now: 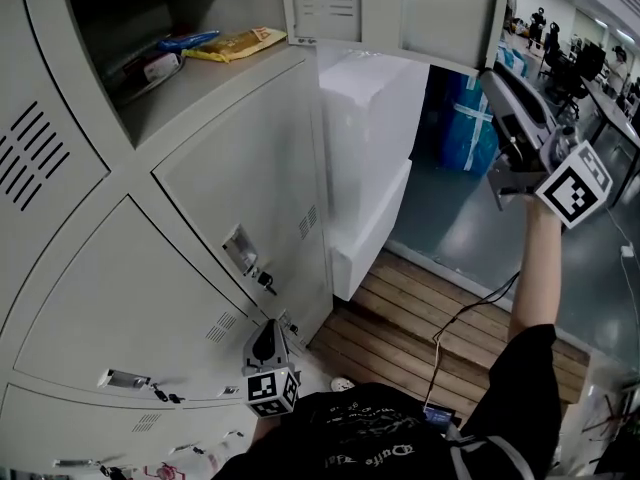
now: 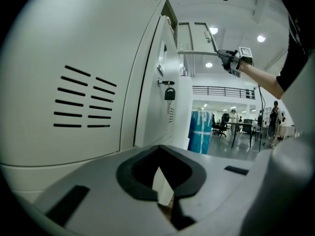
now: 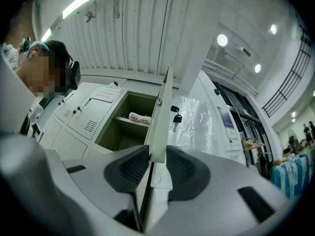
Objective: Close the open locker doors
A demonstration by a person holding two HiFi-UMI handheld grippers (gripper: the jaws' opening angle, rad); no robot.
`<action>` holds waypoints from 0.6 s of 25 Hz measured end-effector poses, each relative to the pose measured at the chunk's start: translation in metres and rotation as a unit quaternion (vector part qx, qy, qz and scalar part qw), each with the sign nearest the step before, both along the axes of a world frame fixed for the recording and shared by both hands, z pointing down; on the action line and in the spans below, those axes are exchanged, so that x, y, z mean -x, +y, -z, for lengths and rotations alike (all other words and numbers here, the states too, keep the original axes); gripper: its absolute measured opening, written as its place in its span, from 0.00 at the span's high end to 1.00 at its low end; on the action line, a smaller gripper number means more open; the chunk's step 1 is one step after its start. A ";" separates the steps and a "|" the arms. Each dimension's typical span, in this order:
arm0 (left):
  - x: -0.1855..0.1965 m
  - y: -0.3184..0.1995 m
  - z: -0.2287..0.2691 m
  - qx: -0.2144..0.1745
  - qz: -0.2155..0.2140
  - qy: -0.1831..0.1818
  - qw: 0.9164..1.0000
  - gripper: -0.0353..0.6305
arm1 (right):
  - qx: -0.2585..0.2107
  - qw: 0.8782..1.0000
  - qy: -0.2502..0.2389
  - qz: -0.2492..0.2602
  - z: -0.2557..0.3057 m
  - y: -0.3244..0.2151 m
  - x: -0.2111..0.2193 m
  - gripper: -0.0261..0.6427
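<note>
Midway through closing the door (image 1: 420,13): swung wide from the top compartment (image 1: 150,78), up high, well clear of its frame, not yet shut. Packets (image 1: 235,43) inside, near the front of the shelf.

Reaching overhead with the right tongs (image 1: 495,80) to take the door by its free edge, opposite the hinge. Probably chosen for leverage: farthest from the hinge, so easiest to swing. Lined up with the panel in the right gripper view: door (image 3: 165,112) seen edge-on, running straight down into the right tongs (image 3: 158,162), with a key (image 3: 177,118) dangling from the lock just beyond. Set partway closed, pads lying against both faces of the thin sheet. By the look of it, pinched on the edge rather than merely straddling it. Held in plane with the sheet, hence little twist on it.

Keeping the left tongs (image 1: 267,343) low, close beside the closed lower lockers (image 1: 240,188) but apart from them, out of the way of the swing. Drawn together at the tips in the left gripper view, left tongs (image 2: 158,173) gripping nothing. Only a pale sliver visible through the hollow, too unclear to name.

Next, judging from this: carry the edge round toward the compartment until flush, minding the key and the packets.
</note>
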State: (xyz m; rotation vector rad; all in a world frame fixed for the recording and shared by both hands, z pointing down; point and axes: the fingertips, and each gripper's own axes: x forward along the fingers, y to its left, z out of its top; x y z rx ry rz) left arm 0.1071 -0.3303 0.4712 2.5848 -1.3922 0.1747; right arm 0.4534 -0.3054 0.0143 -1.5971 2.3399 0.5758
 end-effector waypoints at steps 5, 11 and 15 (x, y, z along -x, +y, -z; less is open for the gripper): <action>0.006 0.001 0.005 -0.014 0.010 -0.006 1.000 0.94 | -0.033 0.999 0.009 0.014 -0.001 0.016 0.019 0.80; 0.015 0.006 0.000 -0.011 0.023 -0.002 1.000 0.94 | -0.077 0.995 0.007 0.065 -0.002 0.034 0.049 0.81; 0.024 0.009 -0.001 -0.008 0.035 -0.002 0.999 0.94 | -0.093 0.991 0.011 0.099 -0.001 0.042 0.074 0.81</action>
